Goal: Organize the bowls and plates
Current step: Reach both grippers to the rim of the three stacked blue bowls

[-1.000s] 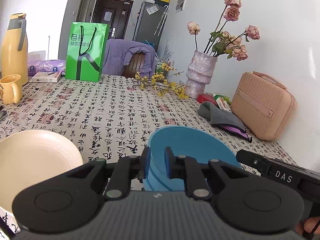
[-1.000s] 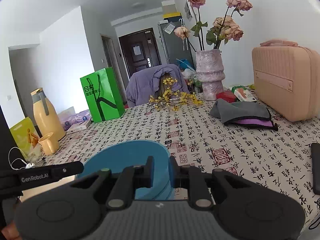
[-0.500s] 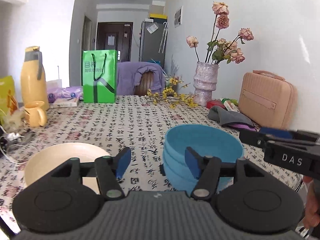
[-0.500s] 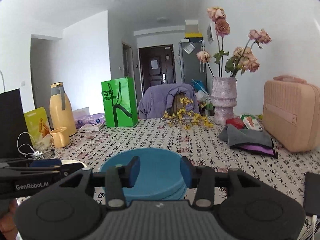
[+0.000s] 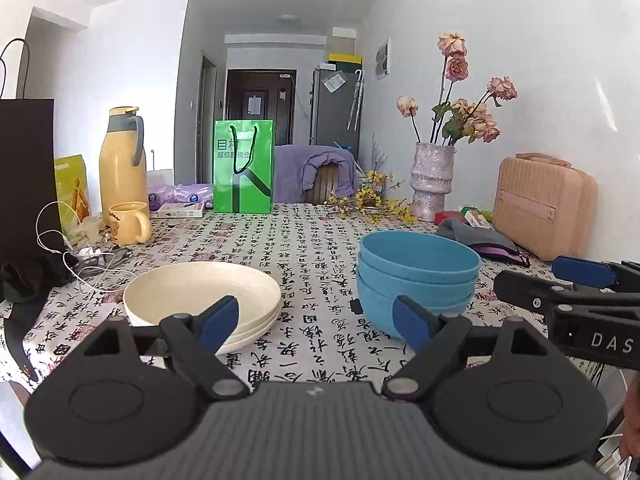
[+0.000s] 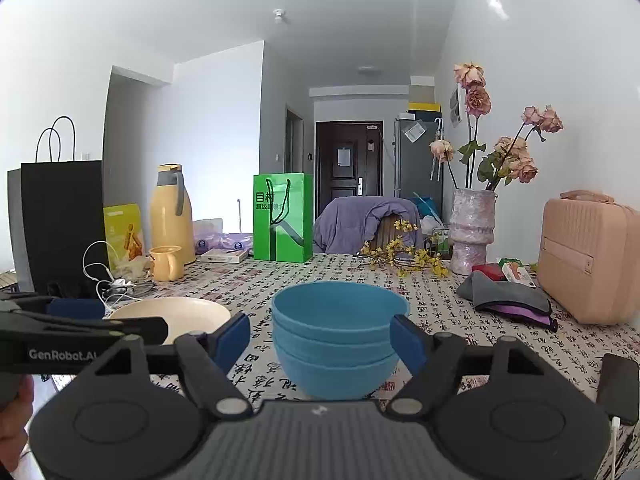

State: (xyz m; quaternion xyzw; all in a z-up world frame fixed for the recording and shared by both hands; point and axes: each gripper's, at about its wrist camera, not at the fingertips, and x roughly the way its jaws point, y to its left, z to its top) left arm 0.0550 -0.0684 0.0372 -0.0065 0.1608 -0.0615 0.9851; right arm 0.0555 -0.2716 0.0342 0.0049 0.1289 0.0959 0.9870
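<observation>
A stack of three blue bowls stands on the patterned tablecloth; it also shows in the right wrist view. A stack of cream plates sits to its left, also in the right wrist view. My left gripper is open and empty, held back from both stacks, between them. My right gripper is open and empty, just in front of the bowls. Each gripper shows in the other's view: the right one, the left one.
A yellow mug, a yellow flask, cables and a black bag stand at the left. A green bag stands at the back. A vase of roses, a grey cloth and a pink case sit at the right. A phone lies near the front right edge.
Both grippers were shut on the rim of a blue bowl; they have opened, let it go on the stack and drawn back and up.
</observation>
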